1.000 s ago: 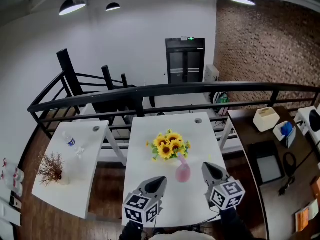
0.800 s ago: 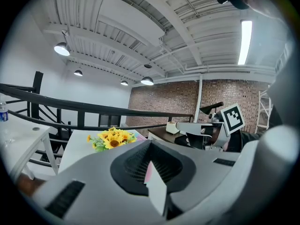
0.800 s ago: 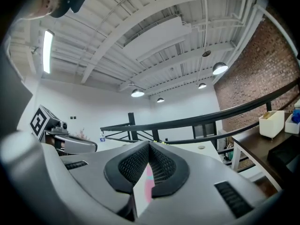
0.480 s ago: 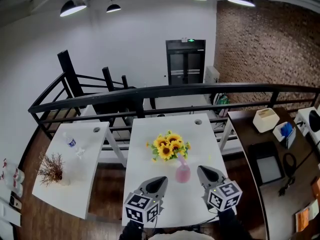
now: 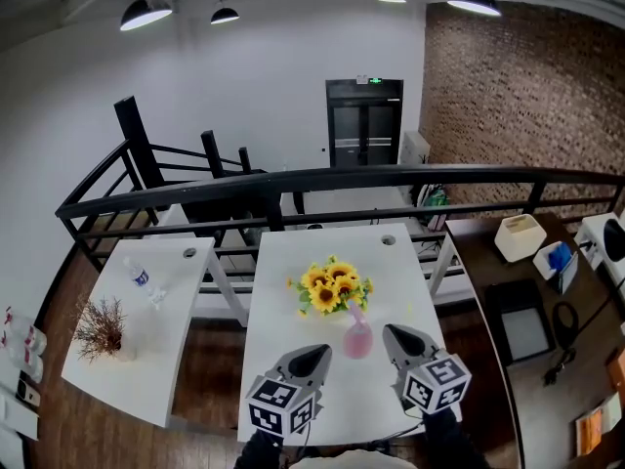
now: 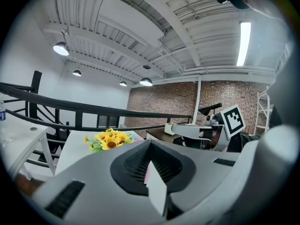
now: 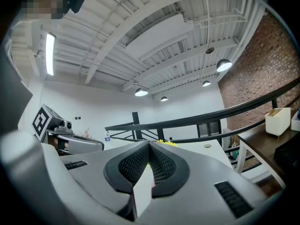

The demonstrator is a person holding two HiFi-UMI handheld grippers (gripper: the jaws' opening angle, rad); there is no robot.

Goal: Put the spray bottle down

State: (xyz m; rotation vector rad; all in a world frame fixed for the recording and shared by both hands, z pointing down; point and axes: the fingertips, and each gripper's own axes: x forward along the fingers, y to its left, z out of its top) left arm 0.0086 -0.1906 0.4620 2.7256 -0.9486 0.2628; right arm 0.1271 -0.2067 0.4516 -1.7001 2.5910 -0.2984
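Tongs both pinched shut, empty: left gripper (image 5: 319,351) and right gripper (image 5: 390,331) hover over the white table (image 5: 293,262) by the black railing (image 5: 391,176). Pink bottle (image 5: 357,339) stands upright between them, beside the sunflowers (image 5: 330,286); nozzle direction unclear.

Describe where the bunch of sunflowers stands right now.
In the head view, the sunflowers stand in a pink vase near the middle of the centre white table, the vase showing between the left tool and right tool.

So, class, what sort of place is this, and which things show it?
Probably a mezzanine in a loft-style office or studio: a black metal railing fences the edge, a red brick wall stands at the right, and white rectangular tables line the rail.
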